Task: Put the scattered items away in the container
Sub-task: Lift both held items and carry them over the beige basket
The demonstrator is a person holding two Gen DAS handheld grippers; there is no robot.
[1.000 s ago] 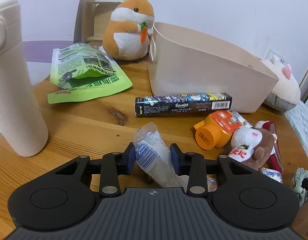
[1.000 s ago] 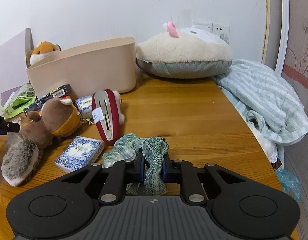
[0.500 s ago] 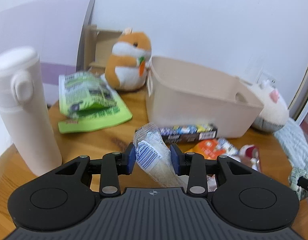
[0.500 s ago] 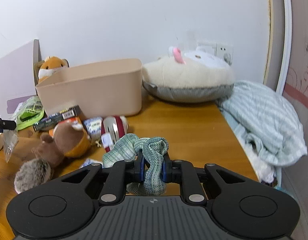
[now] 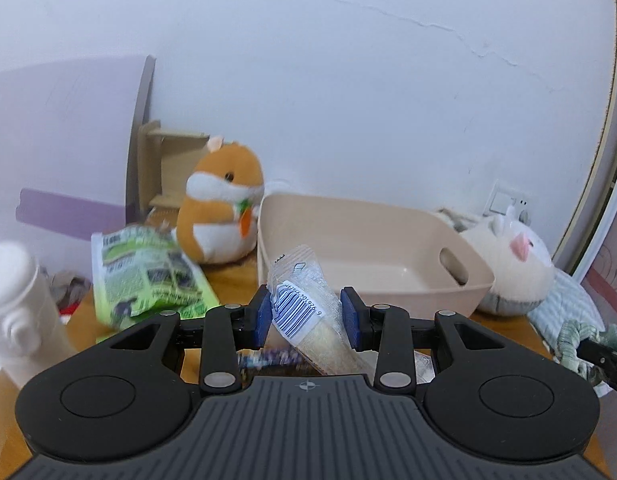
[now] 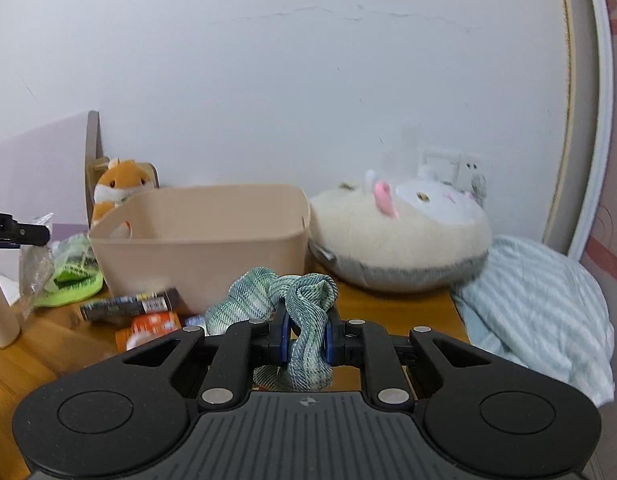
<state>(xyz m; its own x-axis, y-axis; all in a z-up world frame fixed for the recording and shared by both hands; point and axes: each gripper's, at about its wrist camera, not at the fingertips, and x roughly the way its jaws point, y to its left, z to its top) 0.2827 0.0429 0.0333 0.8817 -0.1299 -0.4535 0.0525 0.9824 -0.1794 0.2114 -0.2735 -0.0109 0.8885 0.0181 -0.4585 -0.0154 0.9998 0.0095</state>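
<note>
My left gripper (image 5: 306, 316) is shut on a clear plastic snack packet (image 5: 304, 312) with a barcode label, held in the air in front of the beige bin (image 5: 372, 256). The bin's inside looks bare. My right gripper (image 6: 304, 338) is shut on a green checked cloth (image 6: 292, 300), held above the table in front of the bin (image 6: 200, 240). The cloth and the right gripper's tip show at the right edge of the left wrist view (image 5: 580, 340). The packet and the left gripper's tip show at the left edge of the right wrist view (image 6: 32, 268).
A black candy box (image 6: 128, 304) and an orange bottle (image 6: 152, 326) lie on the wooden table before the bin. A green snack bag (image 5: 148, 272), an orange hamster plush (image 5: 220, 204) and a white flask (image 5: 16, 312) stand left. A cream plush (image 6: 400, 236) and striped bedding (image 6: 540, 304) lie right.
Both grippers have risen from the table with their loads and moved toward the bin. The bin's inside now shows from above in the left wrist view.
</note>
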